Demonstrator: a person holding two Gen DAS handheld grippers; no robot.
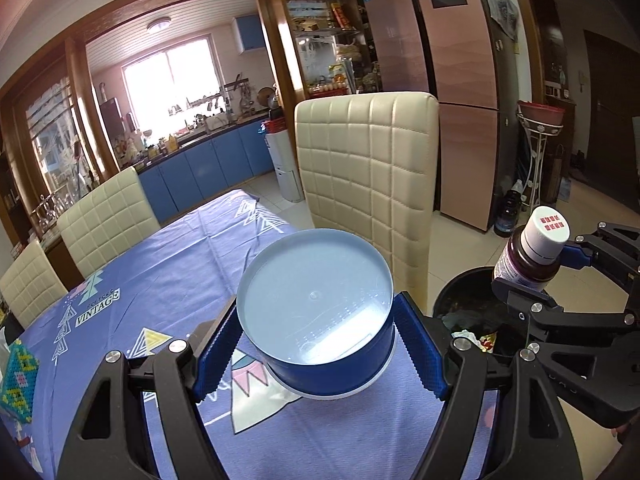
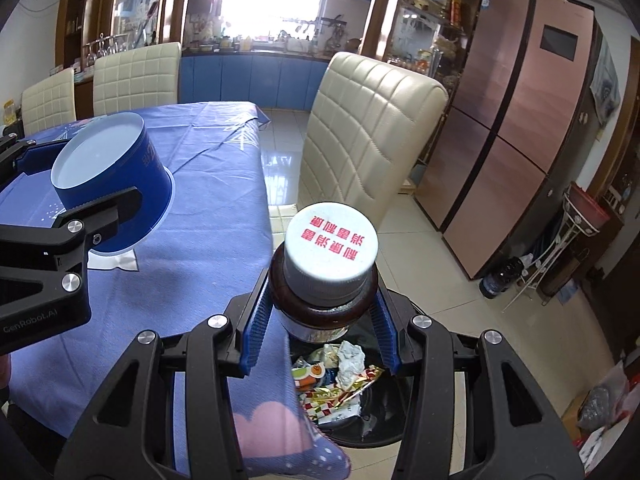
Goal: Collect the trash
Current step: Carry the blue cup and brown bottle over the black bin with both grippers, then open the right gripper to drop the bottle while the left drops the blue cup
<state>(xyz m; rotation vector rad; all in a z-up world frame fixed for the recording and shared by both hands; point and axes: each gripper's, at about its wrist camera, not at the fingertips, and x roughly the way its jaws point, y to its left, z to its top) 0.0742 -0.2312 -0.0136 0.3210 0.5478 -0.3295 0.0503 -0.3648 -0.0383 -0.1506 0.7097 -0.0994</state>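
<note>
My left gripper is shut on a round blue tub with a pale base facing the camera, held above the blue tablecloth. The tub also shows in the right wrist view. My right gripper is shut on a brown bottle with a white cap and red print, held above a black trash bin holding wrappers and crumpled paper. In the left wrist view the bottle and the bin are at the right, past the table edge.
A cream padded chair stands behind the bin at the table's end. Two more chairs line the far side. A pink fridge stands at the right. A beaded item lies at the table's left.
</note>
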